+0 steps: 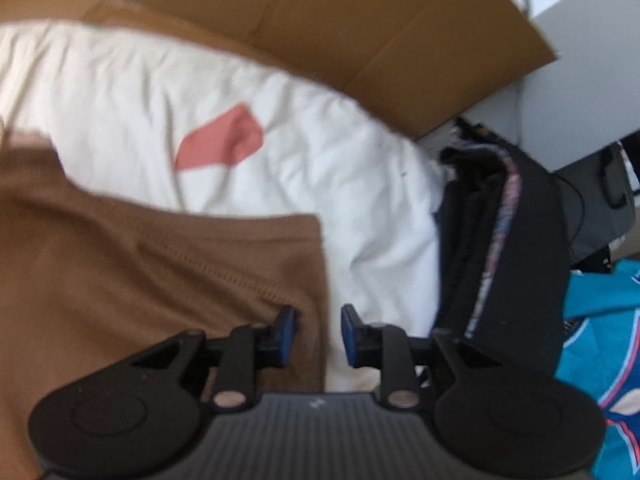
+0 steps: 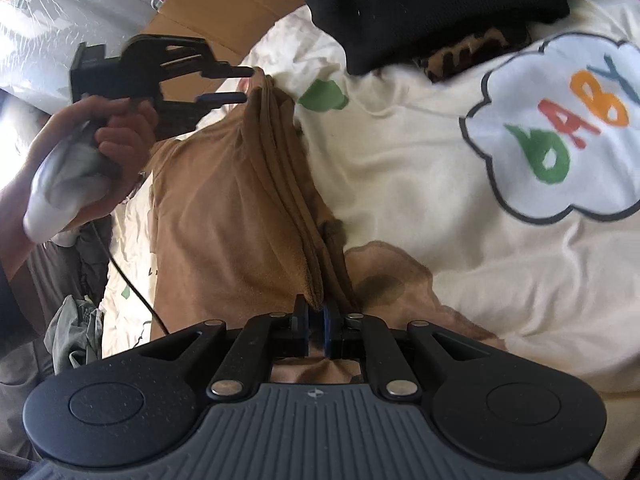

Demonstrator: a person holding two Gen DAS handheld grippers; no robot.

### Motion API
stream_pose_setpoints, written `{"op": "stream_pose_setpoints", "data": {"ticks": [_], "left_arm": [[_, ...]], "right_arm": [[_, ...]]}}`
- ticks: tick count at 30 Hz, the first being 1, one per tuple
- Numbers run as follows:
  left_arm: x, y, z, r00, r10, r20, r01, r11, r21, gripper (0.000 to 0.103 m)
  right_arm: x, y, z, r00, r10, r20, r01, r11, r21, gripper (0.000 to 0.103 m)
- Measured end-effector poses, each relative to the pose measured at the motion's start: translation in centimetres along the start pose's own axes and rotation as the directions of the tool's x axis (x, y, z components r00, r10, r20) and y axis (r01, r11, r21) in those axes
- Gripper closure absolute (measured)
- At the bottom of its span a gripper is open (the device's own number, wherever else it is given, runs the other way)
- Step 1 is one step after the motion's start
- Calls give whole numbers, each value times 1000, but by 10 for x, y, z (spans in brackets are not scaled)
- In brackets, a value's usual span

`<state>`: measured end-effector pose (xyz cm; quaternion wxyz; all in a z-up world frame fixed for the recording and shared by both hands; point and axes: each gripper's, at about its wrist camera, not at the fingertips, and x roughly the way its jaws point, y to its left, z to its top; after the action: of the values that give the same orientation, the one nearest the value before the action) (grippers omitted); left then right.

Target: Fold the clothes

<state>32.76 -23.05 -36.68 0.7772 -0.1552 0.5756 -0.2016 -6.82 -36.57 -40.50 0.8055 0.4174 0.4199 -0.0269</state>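
Note:
A tan garment (image 2: 224,208) lies bunched on a cream bedspread (image 2: 400,184). My right gripper (image 2: 316,322) is shut on the near edge of the tan garment, folds rising from between its pads. My left gripper (image 1: 318,334) is open, its jaws apart over the tan garment's edge (image 1: 160,272). In the right wrist view the left gripper (image 2: 240,86) sits at the garment's far end, held by a hand, jaws apart around the cloth's tip.
A black garment (image 2: 432,4) lies at the far side of the bed. A cardboard sheet (image 1: 360,20) stands behind. A dark bag (image 1: 512,240) and teal cloth (image 1: 600,340) lie to the right. A "BABY" cloud print (image 2: 560,128) marks the bedspread.

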Motion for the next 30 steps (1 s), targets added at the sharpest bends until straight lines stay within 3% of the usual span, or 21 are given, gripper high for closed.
{"op": "stream_pose_setpoints", "data": {"ticks": [7, 16, 20, 30], "left_arm": [[-20, -3, -11, 999, 48, -7, -47, 993, 105, 74], [-23, 8, -52, 993, 82, -79, -71, 989, 127, 76], [-13, 5, -57, 994, 64, -92, -50, 988, 143, 84], [22, -1, -52, 992, 79, -96, -63, 986, 155, 84]], "right_arm": [[-17, -6, 9, 998, -10, 61, 11, 1000, -2, 94], [-6, 5, 20, 995, 3, 101, 3, 998, -60, 94], [-2, 17, 24, 994, 3, 111, 8, 995, -100, 94], [12, 25, 37, 992, -38, 119, 56, 988, -146, 94]]}}
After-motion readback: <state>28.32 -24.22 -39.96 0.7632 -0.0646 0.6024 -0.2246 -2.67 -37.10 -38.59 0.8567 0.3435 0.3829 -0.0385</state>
